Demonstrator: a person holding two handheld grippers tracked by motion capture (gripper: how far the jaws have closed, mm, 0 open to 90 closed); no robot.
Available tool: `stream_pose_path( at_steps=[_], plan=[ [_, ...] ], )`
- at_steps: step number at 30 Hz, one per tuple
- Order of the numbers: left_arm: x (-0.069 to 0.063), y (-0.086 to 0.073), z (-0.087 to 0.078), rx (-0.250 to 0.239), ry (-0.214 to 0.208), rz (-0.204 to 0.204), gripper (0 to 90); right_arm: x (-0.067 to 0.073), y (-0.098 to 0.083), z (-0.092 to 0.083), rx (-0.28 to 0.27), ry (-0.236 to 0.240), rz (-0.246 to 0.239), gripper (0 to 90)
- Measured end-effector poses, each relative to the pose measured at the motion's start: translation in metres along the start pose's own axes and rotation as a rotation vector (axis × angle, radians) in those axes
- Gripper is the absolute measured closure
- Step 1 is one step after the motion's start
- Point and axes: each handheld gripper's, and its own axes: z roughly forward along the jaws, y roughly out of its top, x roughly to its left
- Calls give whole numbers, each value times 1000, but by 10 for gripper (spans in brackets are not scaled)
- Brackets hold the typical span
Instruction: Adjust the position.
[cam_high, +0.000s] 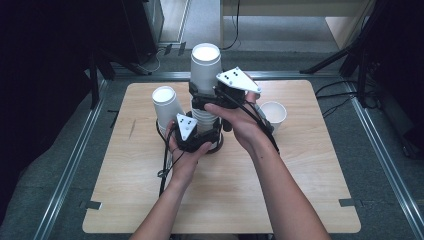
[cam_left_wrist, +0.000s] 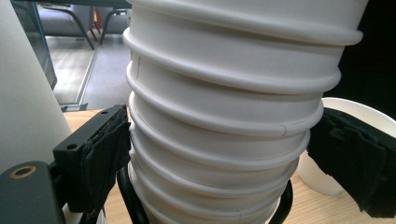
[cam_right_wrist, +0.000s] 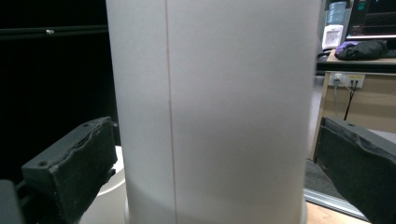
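White paper cups, nested into a tall stack (cam_high: 205, 92), stand near the middle of the wooden surface (cam_high: 280, 190).

The left gripper (cam_high: 196, 141) has its jaws around the stack's lower rims. In the left gripper view the left pad (cam_left_wrist: 100, 161) touches the ribbed rims (cam_left_wrist: 224, 121), while the right pad (cam_left_wrist: 357, 161) sits at the rim edge; I cannot tell whether it presses.

The right gripper (cam_high: 212, 100) straddles the smooth wall of the top cup (cam_right_wrist: 215, 112) higher up, its jaws close on both sides with a thin gap showing at the right pad (cam_right_wrist: 359, 163), so they stand open around it.

Beyond the left jaw a second cup stack (cam_high: 166, 105) crowds in just beside. A single cup (cam_high: 273, 116) stands near, past the right jaws. The near half of the surface lies bare under the person's forearms.
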Motion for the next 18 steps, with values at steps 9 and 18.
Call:
stream_pose_path(
  at_steps=[9,18],
  plan=[
    [1,0,0,0,-5,0,69,0,-2,8,1,-7,7,113],
    [1,0,0,-1,-5,1,70,1,4,7,-37,-15,3,122]
  ],
)
